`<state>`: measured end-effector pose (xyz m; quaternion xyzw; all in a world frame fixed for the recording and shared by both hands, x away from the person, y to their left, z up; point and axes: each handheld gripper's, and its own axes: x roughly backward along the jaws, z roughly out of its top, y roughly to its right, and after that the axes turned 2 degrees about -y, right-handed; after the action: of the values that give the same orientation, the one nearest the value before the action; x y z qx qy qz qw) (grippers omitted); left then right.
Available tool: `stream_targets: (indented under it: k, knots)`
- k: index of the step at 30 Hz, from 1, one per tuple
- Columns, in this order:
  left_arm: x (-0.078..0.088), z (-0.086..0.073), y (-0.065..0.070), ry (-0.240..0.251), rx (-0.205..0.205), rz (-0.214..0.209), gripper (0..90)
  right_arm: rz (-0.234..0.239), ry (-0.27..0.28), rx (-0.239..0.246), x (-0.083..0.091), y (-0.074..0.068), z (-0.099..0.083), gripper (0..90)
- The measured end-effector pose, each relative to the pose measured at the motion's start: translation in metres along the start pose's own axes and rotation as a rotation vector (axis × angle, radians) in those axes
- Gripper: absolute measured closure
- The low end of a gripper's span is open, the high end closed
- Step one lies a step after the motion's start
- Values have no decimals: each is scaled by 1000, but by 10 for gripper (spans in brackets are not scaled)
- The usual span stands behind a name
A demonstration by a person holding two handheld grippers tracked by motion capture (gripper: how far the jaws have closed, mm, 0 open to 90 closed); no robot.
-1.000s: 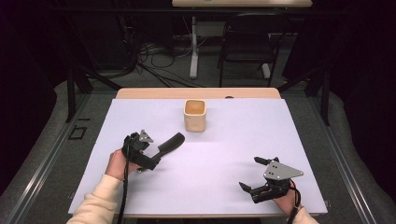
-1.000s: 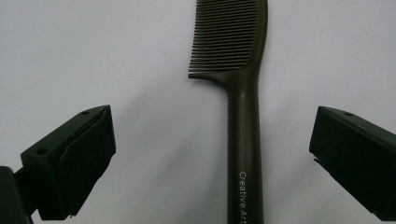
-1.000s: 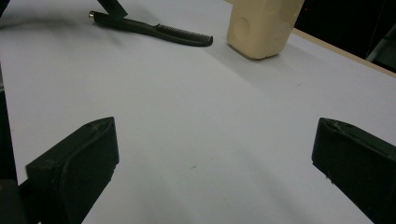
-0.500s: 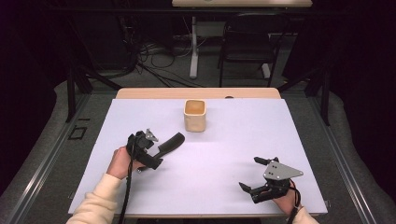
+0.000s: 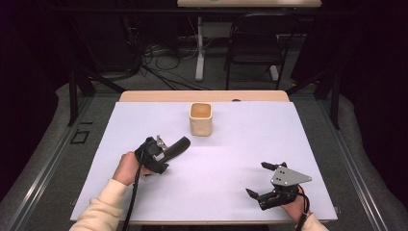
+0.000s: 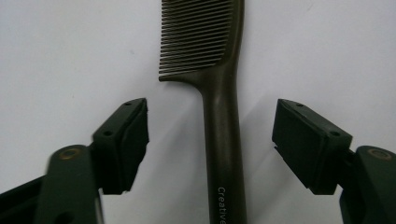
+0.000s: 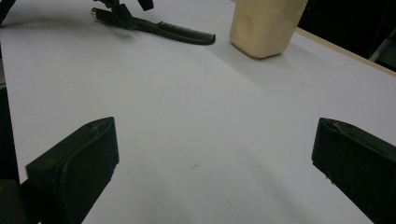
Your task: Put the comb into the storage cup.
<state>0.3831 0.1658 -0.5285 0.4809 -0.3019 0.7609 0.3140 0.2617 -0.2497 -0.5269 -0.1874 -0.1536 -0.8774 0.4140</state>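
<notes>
Fingers: left gripper (image 6: 210,135) jaws straddle the comb (image 6: 219,93) handle, just closing in, pads not yet touching | right gripper (image 7: 210,172) spread wide, nothing between | comb flat on the table (image 5: 240,159), near the cup (image 5: 200,119).

Dark comb on a pale lilac sheet

The comb (image 6: 223,140) between the black fingers (image 6: 122,140) is dark brown with pale lettering on its handle; beyond them stands a cream cup (image 5: 200,118) on the wooden table (image 5: 159,96).

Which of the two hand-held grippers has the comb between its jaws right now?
The left hand-held gripper: its jaws straddle the dark comb's handle and have just been closing, not yet touching. The right hand-held gripper rests open on bare table, far from the comb.
</notes>
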Motion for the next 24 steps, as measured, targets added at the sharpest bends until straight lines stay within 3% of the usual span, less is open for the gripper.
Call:
stream_targets:
  k: [6,10,24]
  knots:
    - [-1,2,-2,-30,-1,-28,494,4,-2,-1,0,0,0,0]
    - [-3,4,-5,-66,5,-57,562,5,-4,-3,-1,-1,0,1]
    - [-8,15,-14,-123,41,-132,661,12,-9,4,-1,0,0,1]
